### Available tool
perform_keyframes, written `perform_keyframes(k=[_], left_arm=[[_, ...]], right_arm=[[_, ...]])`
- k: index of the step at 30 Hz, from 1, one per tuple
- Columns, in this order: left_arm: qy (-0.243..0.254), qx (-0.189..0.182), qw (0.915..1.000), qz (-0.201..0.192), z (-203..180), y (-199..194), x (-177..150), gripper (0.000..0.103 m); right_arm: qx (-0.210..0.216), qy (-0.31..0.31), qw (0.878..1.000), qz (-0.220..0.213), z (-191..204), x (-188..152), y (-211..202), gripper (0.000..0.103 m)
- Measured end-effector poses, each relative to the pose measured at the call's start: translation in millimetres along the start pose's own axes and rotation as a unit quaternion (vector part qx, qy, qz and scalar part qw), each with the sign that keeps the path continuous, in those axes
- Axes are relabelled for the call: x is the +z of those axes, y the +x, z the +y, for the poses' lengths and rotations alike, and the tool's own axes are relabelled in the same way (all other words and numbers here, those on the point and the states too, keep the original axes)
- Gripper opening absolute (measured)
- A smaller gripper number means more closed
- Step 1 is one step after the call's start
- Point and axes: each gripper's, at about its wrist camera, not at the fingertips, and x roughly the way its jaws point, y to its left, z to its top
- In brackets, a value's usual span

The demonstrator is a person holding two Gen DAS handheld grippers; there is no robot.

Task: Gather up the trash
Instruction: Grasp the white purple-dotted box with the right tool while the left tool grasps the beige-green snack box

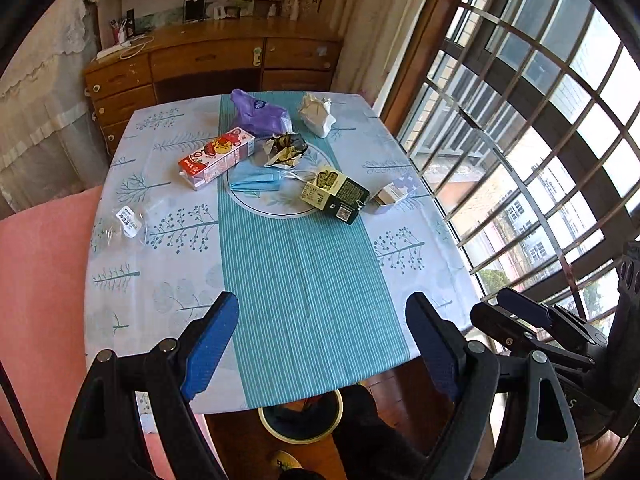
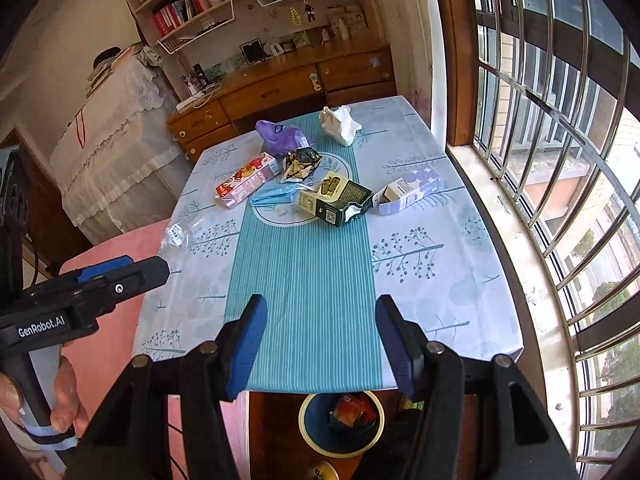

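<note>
Both tools hang above the near edge of the table, holding nothing: we see the left gripper with its blue pads spread wide at the bottom of its own view, and the right gripper likewise parted at the bottom of its view.

Largest to smallest, as laid out in the frames. The table fills the middle of each view under a blue-and-white cloth. Below its near edge, at bottom centre, stands the bin, with something red already in it. The trash sits clustered in the upper middle of the frame: a pink-red carton lying on its side, a purple bag behind it, a green carton lying with its top torn open, a lilac carton to its right, a white crumpled paper toward the far edge, a blue face mask, a dark crumpled wrapper, and a clear film wrapper alone at left.

Risks, as we judge them:
- Mask, wrapper and green carton touch or overlap; closing on one may drag another along.
- Clear film is thin and flat; pads may slip off it.
- Open cartons may drip if tipped.
- Bin is partly under the table edge; a release from too far out could miss it.
</note>
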Motion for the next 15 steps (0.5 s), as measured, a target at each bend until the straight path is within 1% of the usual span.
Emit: perform_keyframes(k=[3,5,7,9,11,15], left_arm=[[-0.042,0.022,0.9988,0.011,3.7,37.2,16.1,0.084],[-0.069,0.027,0.9967,0.033,6.5,68.1,29.9,0.083],[-0.098,0.024,0.9933,0.056,9.5,99.1,43.8,0.081],[-0.129,0.018,0.9882,0.081,11.3,127.7,57.2,0.081],[-0.165,-0.002,0.981,0.101,12.0,153.6,68.7,0.081],[-0.22,-0.014,0.9682,0.119,10.6,197.8,86.1,0.08]], right_arm=[[0.013,0.009,1.0,0.015,-25.6,22.4,30.9,0.057],[0.021,0.016,0.999,0.029,-43.7,38.2,53.6,0.057],[0.027,0.025,0.998,0.047,-62.8,55.4,76.7,0.057],[0.031,0.036,0.997,0.066,-80.9,72.4,97.6,0.057],[0.038,0.05,0.995,0.082,-99.0,90.2,118.4,0.057],[0.046,0.079,0.988,0.123,-129.6,120.3,162.2,0.057]])
